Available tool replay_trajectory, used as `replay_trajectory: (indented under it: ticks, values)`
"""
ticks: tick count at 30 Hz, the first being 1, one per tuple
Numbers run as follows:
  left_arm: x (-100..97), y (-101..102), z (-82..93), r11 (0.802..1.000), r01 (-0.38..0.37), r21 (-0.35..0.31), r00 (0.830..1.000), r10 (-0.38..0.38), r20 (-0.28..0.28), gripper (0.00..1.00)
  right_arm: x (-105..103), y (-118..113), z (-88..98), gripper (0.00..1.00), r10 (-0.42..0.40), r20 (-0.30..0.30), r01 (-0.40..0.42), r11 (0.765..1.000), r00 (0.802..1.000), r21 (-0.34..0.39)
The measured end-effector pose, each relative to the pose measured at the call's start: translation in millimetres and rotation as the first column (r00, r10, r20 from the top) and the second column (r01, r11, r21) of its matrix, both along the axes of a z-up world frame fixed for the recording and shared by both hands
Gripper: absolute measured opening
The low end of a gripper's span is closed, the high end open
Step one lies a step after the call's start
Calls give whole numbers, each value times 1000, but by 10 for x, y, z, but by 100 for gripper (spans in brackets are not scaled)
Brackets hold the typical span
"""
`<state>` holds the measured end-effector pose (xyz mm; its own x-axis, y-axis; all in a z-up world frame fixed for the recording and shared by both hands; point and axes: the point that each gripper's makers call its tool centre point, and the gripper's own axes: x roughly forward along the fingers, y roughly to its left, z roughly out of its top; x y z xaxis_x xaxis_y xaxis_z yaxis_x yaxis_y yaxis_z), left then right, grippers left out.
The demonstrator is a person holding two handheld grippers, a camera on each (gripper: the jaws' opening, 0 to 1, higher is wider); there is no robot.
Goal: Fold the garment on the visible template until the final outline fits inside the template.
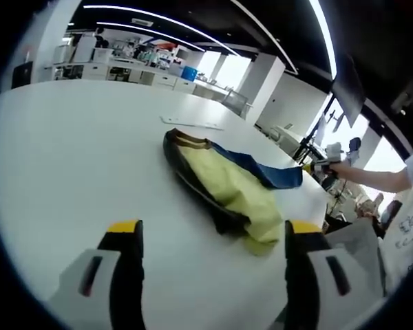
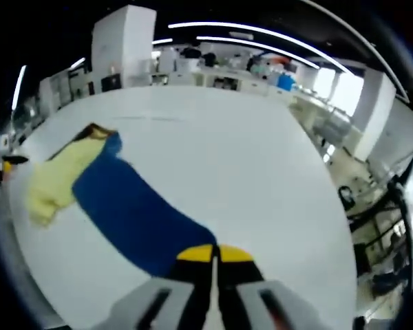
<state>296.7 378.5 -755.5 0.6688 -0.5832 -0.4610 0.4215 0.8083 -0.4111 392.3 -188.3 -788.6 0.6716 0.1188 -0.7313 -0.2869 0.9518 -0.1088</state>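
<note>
Left gripper view: raised above the table (image 1: 69,158), looking across it — garment (image 1: 227,185) near, mid-frame.
Right gripper view: low at the garment's (image 2: 134,210) blue end, facing along it.
Shared: garment, table, office background.

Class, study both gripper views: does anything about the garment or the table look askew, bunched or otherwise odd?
Yes. The garment is not flat: its yellow part lies crumpled in a heap, while the right gripper, jaws shut, pulls its blue part out into a long strip across the white table. Nothing looks spilled or damaged.
</note>
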Motion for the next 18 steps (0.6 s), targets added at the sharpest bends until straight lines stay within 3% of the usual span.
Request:
replay_trajectory:
  ticks: [7,18]
  values:
    - [74,82,-49,1000,-26,7,1000,26,-17,81,324,-324,-81,0,-55,-5,55,998,998,6]
    - [117,0,-105,1000,-26,3,999,26,-34,81,398,-331,-199,0,-75,-33,75,997,997,-19]
